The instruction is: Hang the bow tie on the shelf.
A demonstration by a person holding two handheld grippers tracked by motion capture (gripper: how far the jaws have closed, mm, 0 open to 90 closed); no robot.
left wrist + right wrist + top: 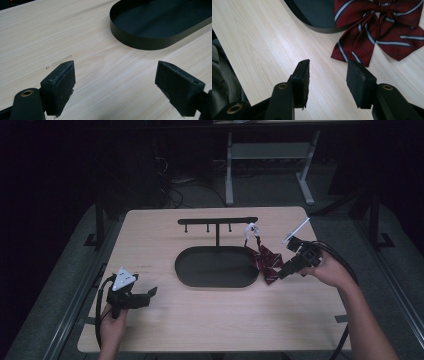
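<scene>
A dark red bow tie with pale stripes (265,259) lies against the right end of the black oval tray (190,270), its strap hanging from the right end of the T-shaped black stand (218,221). In the right gripper view the bow tie (374,32) spreads over the wood and the tray rim (322,28). My right gripper (281,274) hovers just right of the bow tie, open with nothing between its jaws (328,75). My left gripper (152,291) sits near the table's front left, open and empty (115,80), facing the tray (140,41).
The light wooden table (210,320) has bare wood in front of the tray. Beyond the far edge stand white desk legs (229,170) and cables on a dark floor. Black cables trail from both grippers.
</scene>
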